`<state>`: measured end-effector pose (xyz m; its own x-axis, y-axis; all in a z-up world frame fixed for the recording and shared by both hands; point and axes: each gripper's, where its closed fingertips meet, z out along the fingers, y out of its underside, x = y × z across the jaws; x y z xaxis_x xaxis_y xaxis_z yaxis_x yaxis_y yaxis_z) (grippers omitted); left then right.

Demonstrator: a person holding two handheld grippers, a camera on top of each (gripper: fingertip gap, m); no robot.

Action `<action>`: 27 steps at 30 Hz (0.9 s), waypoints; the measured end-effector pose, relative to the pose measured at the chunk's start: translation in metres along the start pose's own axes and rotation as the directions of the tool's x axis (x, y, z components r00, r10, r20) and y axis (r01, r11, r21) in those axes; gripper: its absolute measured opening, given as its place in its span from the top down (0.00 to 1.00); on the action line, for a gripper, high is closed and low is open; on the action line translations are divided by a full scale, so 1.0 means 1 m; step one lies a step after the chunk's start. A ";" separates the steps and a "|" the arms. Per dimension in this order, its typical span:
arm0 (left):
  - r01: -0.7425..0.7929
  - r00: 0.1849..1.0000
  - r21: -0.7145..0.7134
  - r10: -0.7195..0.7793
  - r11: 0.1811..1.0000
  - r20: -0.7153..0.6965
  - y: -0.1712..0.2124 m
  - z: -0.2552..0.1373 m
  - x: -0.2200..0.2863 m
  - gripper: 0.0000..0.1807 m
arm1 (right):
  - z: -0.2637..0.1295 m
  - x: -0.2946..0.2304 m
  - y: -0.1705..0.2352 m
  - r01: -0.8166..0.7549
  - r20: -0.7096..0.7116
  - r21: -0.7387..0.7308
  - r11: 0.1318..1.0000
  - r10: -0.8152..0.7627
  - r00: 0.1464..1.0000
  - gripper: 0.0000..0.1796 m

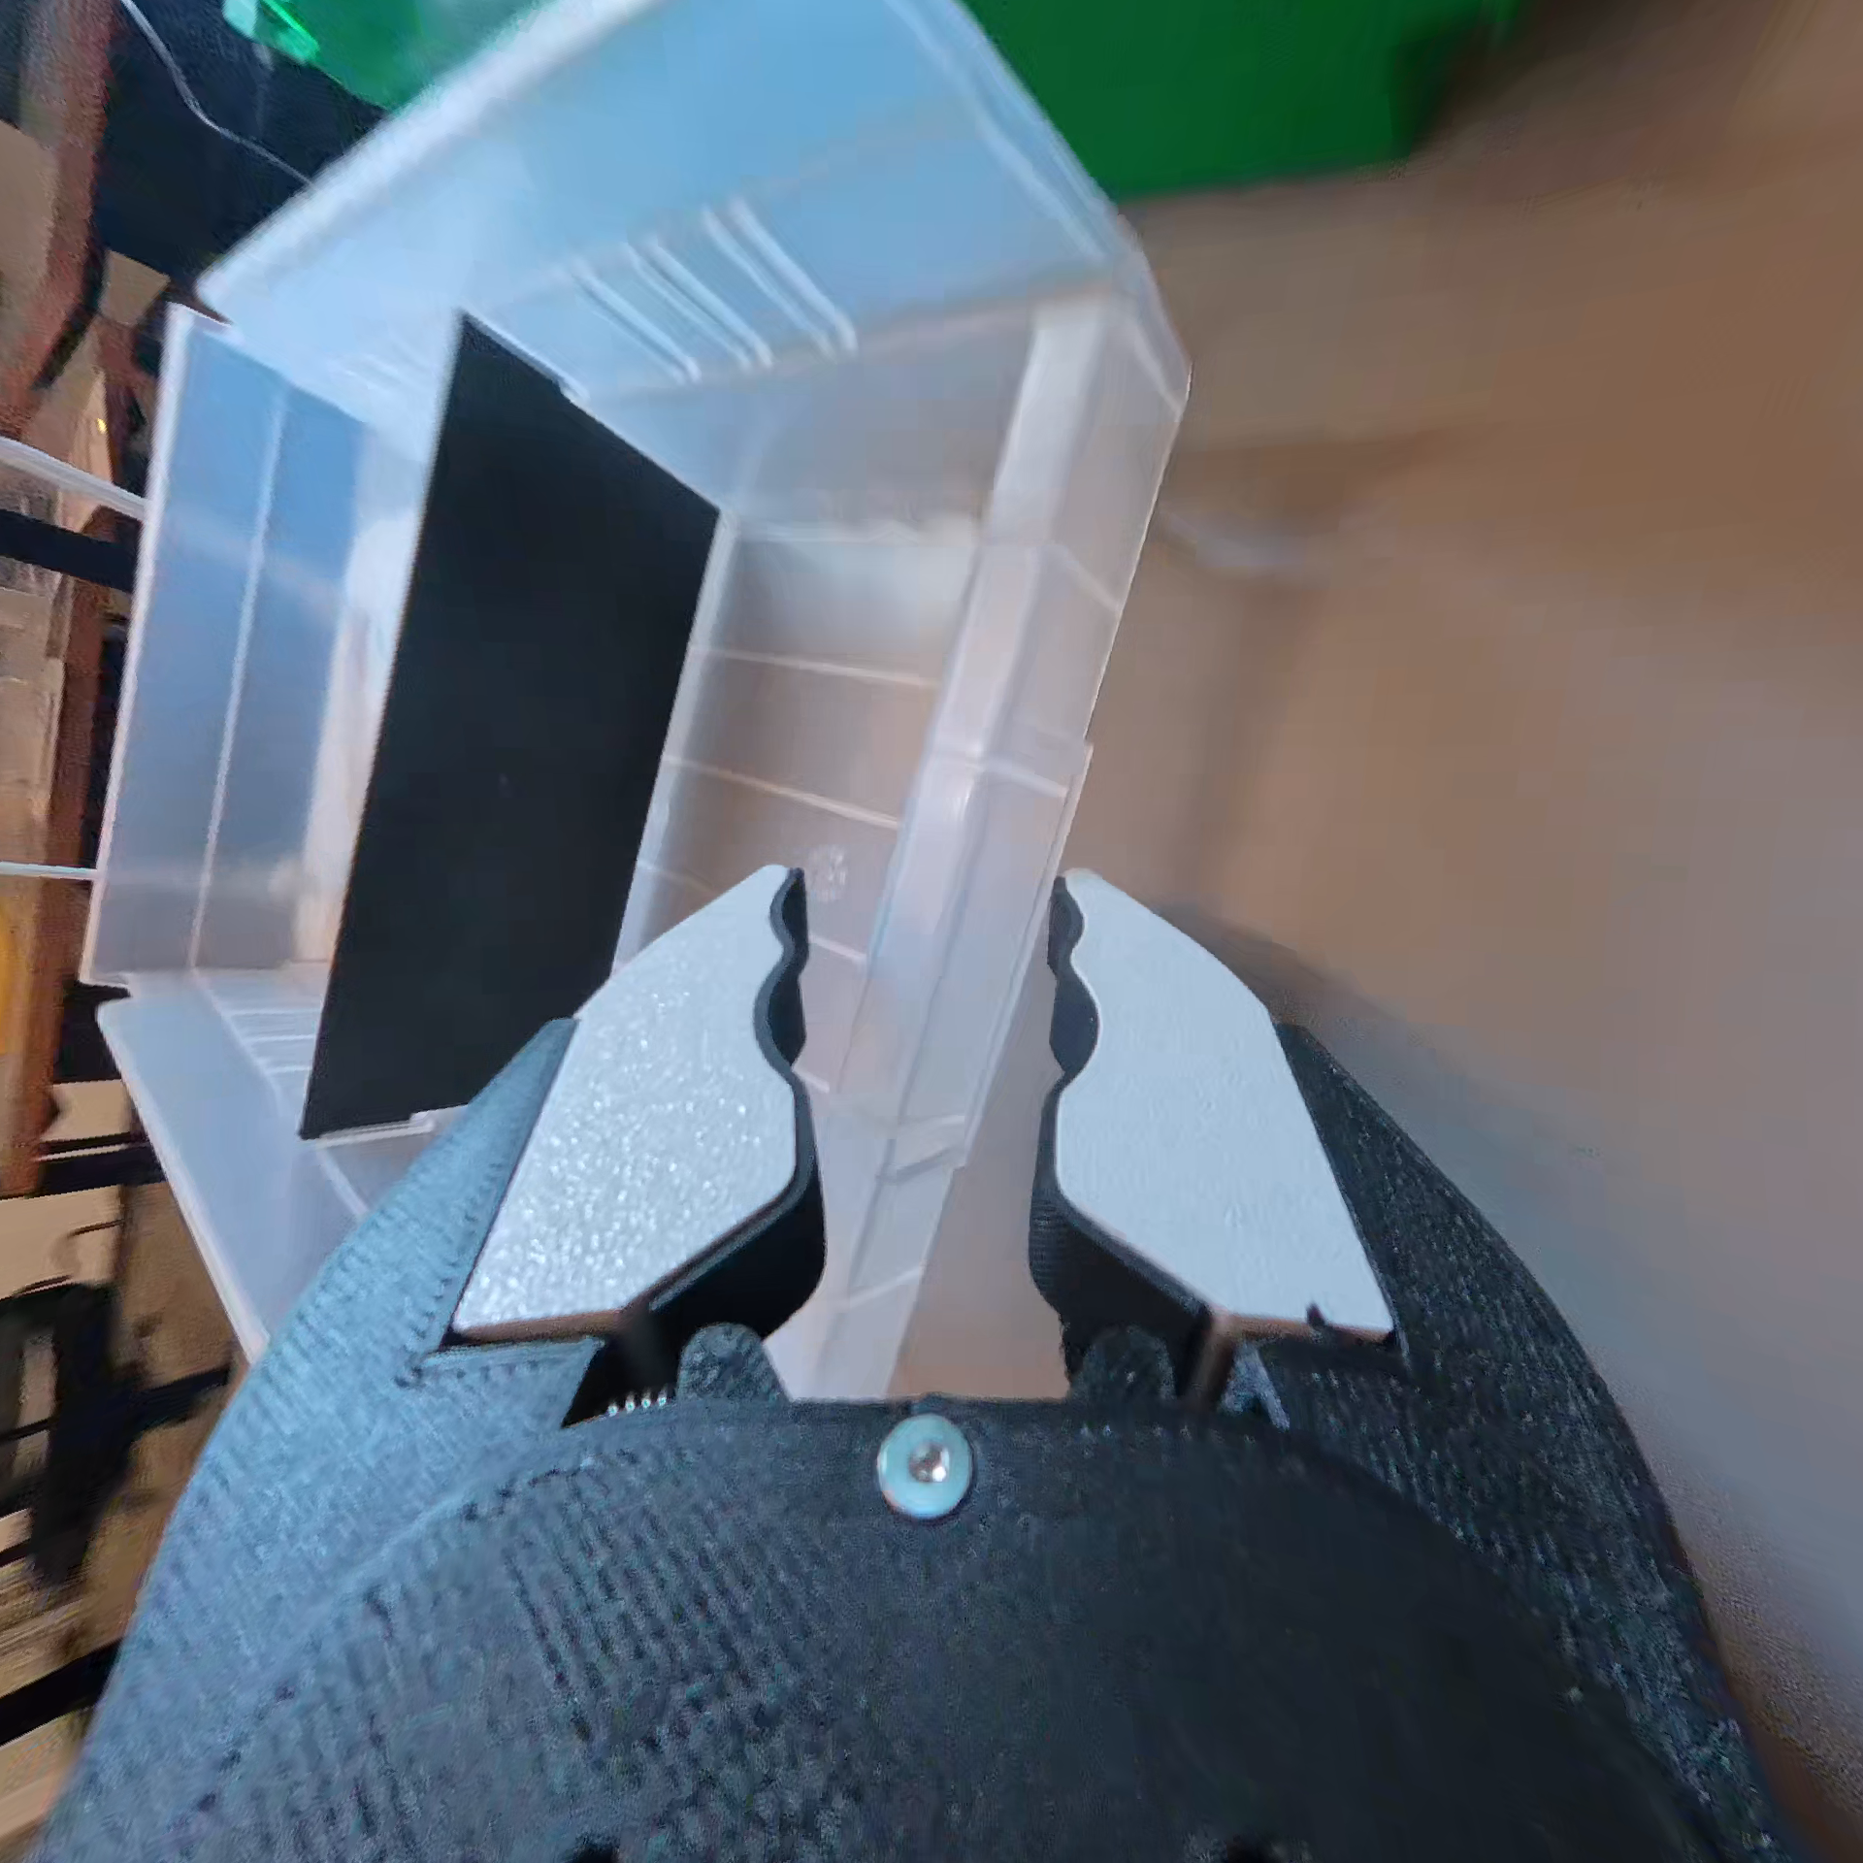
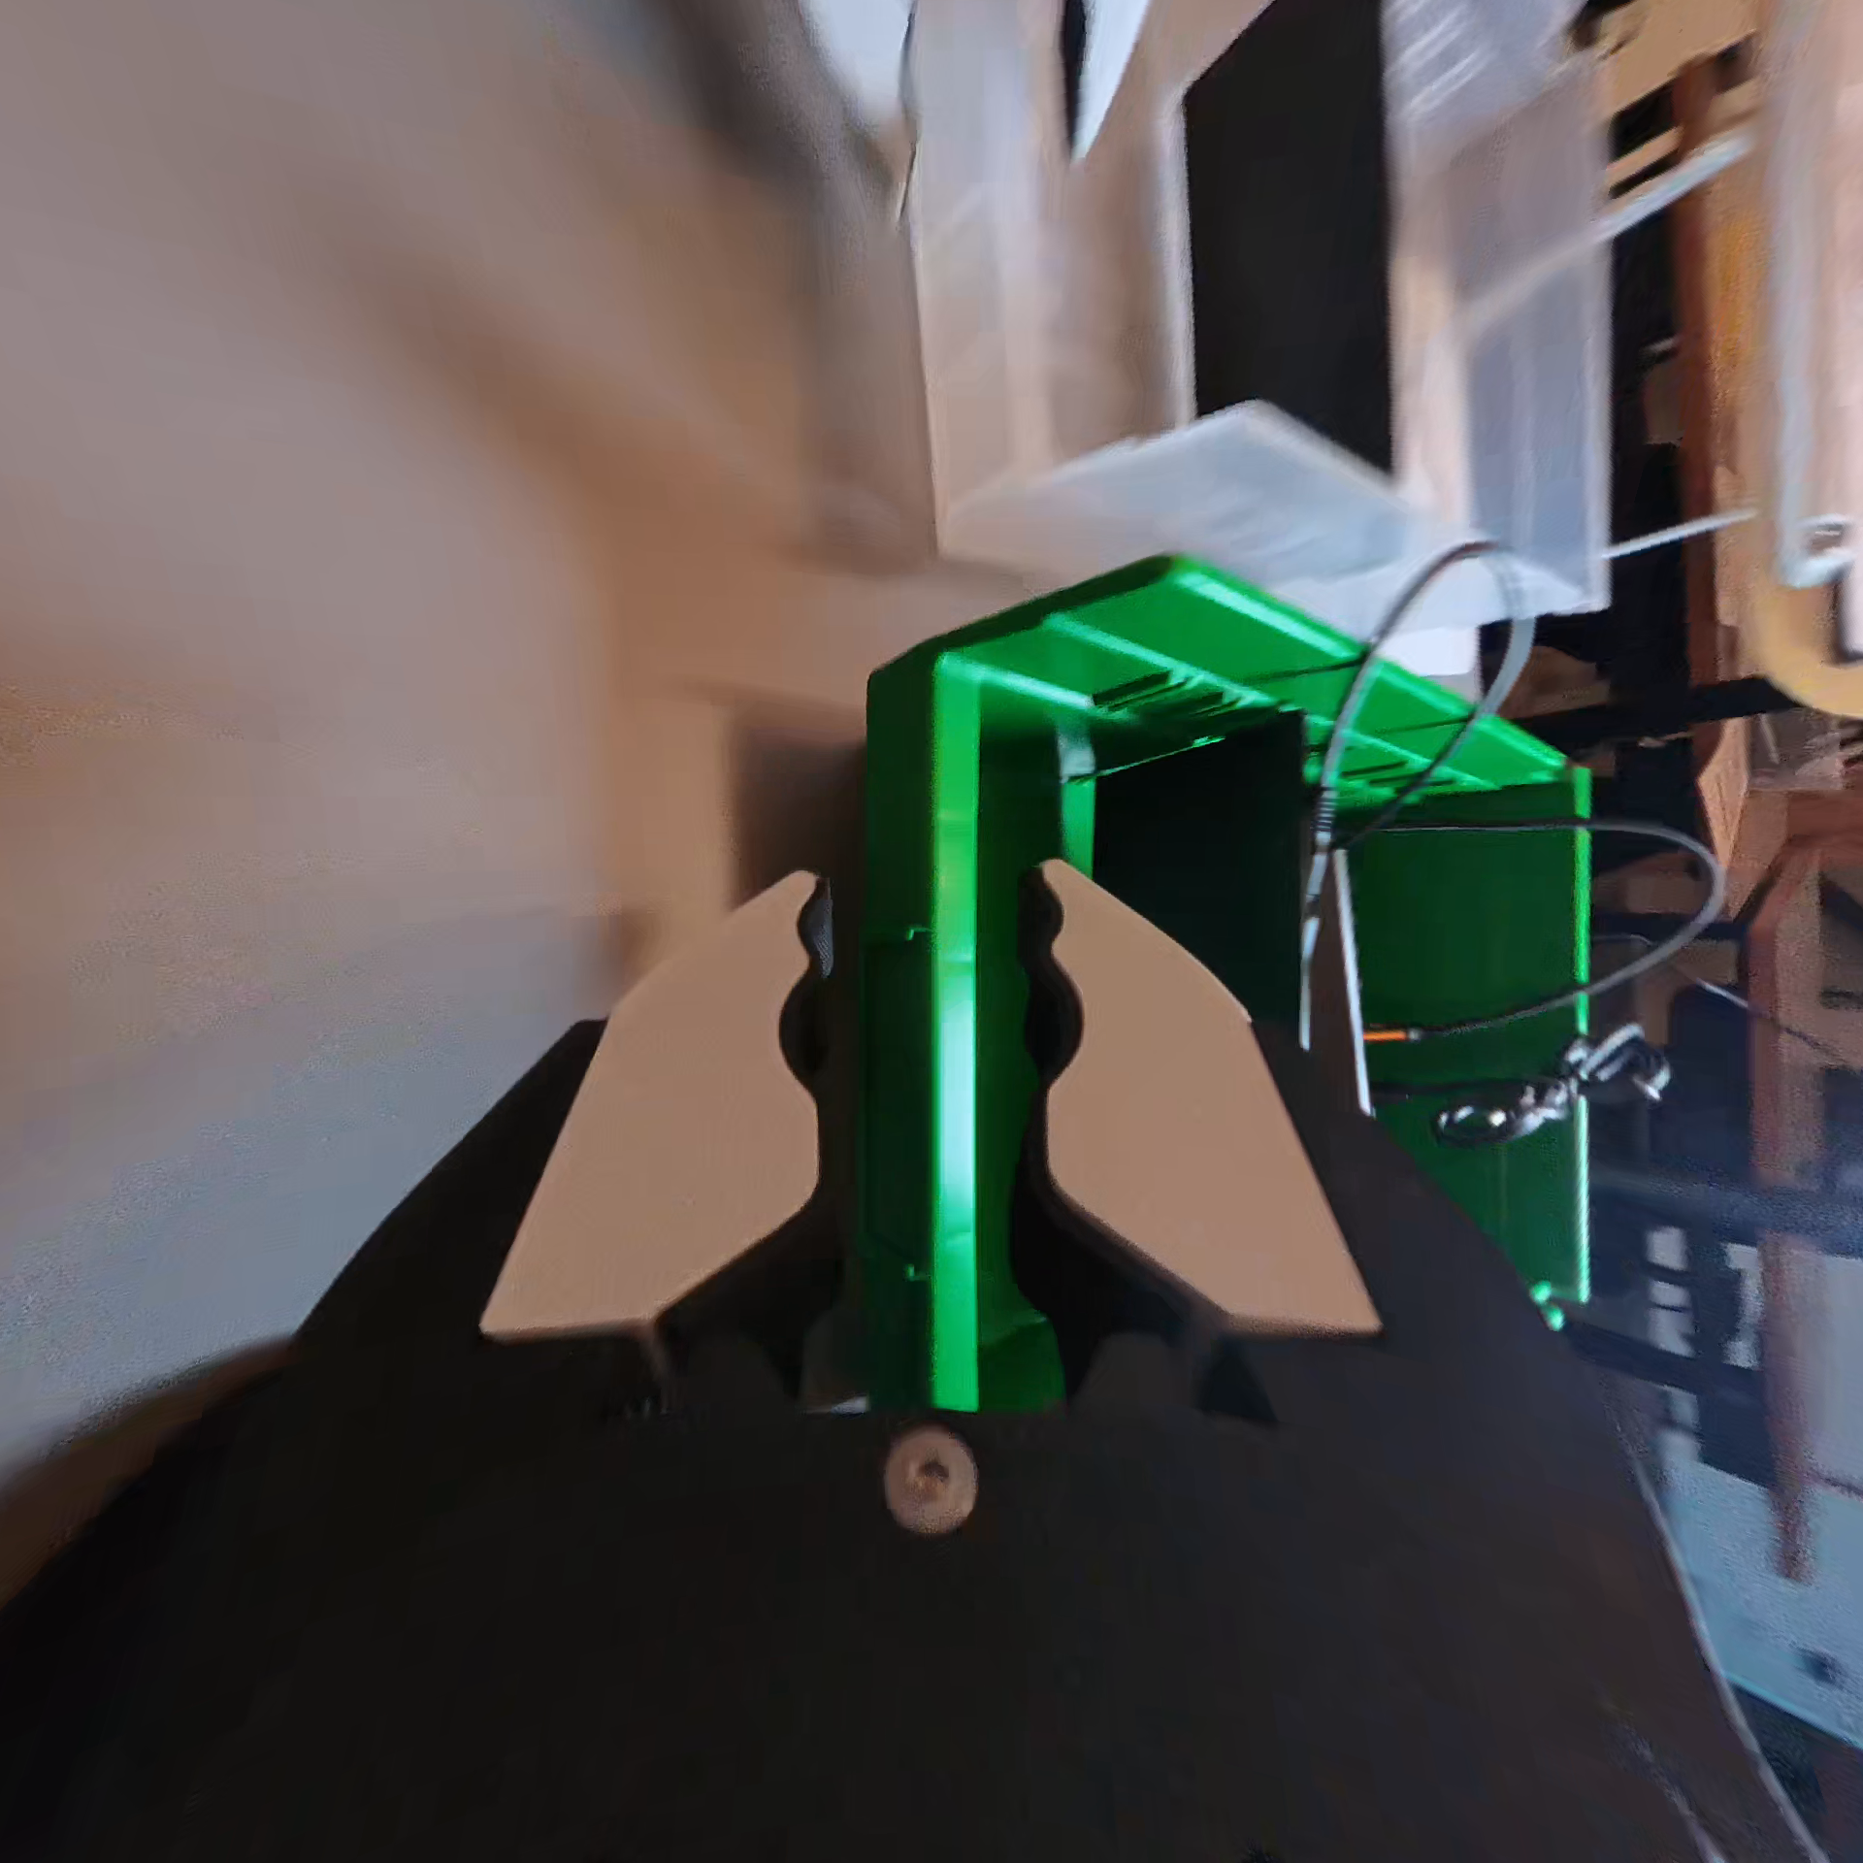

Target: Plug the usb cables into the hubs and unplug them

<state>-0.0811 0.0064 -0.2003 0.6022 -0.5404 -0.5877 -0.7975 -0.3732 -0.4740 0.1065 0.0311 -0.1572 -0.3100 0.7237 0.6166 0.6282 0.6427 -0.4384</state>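
Observation:
My left gripper [image 1: 927,907] is shut on the side wall of a clear plastic bin [image 1: 625,202], which is tilted; a black divider panel [image 1: 524,706] stands inside it. My right gripper [image 2: 927,907] is shut on the wall of a green plastic bin [image 2: 1462,927], also tilted. Thin dark cables [image 2: 1613,857] loop out of the green bin's open side, with metal connector ends [image 2: 1542,1099] hanging at its edge. No hub shows clearly. The green bin also shows in the left wrist view [image 1: 1210,81], and the clear bin in the right wrist view [image 2: 1008,302].
A brown tabletop [image 1: 1512,706] fills the right of the left wrist view and the left of the right wrist view [image 2: 302,504]. Blurred dark racks and wooden furniture [image 2: 1764,907] lie beyond the bins. Both views are motion-blurred.

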 end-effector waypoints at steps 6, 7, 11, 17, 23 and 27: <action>0.358 0.933 0.396 -0.333 0.846 -0.133 -0.078 -0.052 0.016 0.80 | -0.096 0.056 0.030 -0.461 -0.206 0.318 0.828 0.535 0.819 0.80; 0.414 0.910 0.424 -0.374 0.805 -0.179 -0.089 -0.053 0.021 0.80 | -0.100 0.061 0.050 -0.546 -0.203 0.332 0.769 0.624 0.755 0.78; 0.559 0.826 0.502 -0.497 0.660 -0.266 -0.125 -0.040 0.024 0.81 | -0.085 0.066 0.108 -0.737 -0.167 0.357 0.574 0.816 0.554 0.68; 0.629 0.774 0.462 -0.555 0.625 -0.304 -0.151 -0.006 0.038 0.76 | -0.040 0.061 0.125 -0.837 -0.071 0.340 0.429 0.899 0.432 0.69; 0.668 0.715 0.500 -0.661 0.552 -0.226 -0.159 0.014 0.029 0.79 | -0.031 0.062 0.140 -0.841 -0.099 0.315 0.439 0.897 0.431 0.76; 0.649 0.704 0.506 -0.700 0.569 -0.115 -0.158 0.025 0.020 0.81 | -0.031 0.061 0.139 -0.840 -0.080 0.331 0.429 0.900 0.428 0.75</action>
<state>0.0579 0.0733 -0.1537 0.9785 -0.2062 -0.0063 -0.0446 -0.1814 -0.9824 0.1973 0.1568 -0.1603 0.4896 0.8684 -0.0788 0.2936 -0.2493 -0.9229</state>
